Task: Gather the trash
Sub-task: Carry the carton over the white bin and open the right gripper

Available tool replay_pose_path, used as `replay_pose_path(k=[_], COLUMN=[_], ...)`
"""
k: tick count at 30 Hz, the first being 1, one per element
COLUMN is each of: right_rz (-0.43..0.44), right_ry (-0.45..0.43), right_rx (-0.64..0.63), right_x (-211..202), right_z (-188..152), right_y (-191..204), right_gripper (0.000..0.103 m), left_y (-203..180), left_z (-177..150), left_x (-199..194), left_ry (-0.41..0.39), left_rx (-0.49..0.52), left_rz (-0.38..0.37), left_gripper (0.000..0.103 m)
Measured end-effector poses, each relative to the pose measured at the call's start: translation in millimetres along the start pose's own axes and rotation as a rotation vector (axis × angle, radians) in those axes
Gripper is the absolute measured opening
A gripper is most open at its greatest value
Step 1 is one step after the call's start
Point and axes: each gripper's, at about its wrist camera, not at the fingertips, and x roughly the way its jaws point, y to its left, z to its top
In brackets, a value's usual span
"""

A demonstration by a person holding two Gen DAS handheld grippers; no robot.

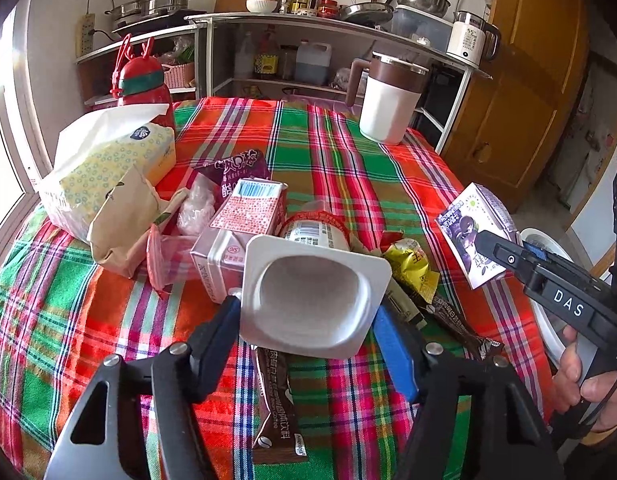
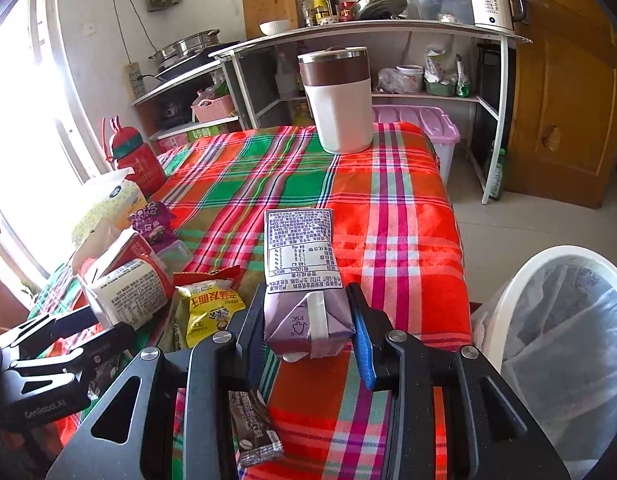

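Left tool [image 1: 308,312] grips yogurt cup [image 1: 314,296]; right tool [image 2: 308,320] grips carton [image 2: 304,276] (purple).

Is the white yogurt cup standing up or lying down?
Lying down. The yogurt cup is tipped on its side, its open mouth facing the left wrist camera, between the left hand-held gripper's fingers. Inside looks empty.

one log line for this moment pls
left gripper: shut on yogurt cup | right gripper: shut on purple carton, lifted | bin: right of table | wrappers: on tablecloth
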Motion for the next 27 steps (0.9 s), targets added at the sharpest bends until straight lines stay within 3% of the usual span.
replay_pose_path(k=[15,27], right_rz=[0.012,-0.071], right_ry=[-0.071,-0.163], right_rx=[0.050,0.087], right_x=[-39,-103], right_z=[-8,-12], right_y=[-6,-44], right_gripper=[0.038,0.038], left_y=[-9,-72], left_z=[6,22], left_x=[-41,-59], left_ry=[-0.089,-0.135], left_rx=[0.002,0.118], left_rz=[-0.032,-0.135], left_gripper=[0.068,0.068])
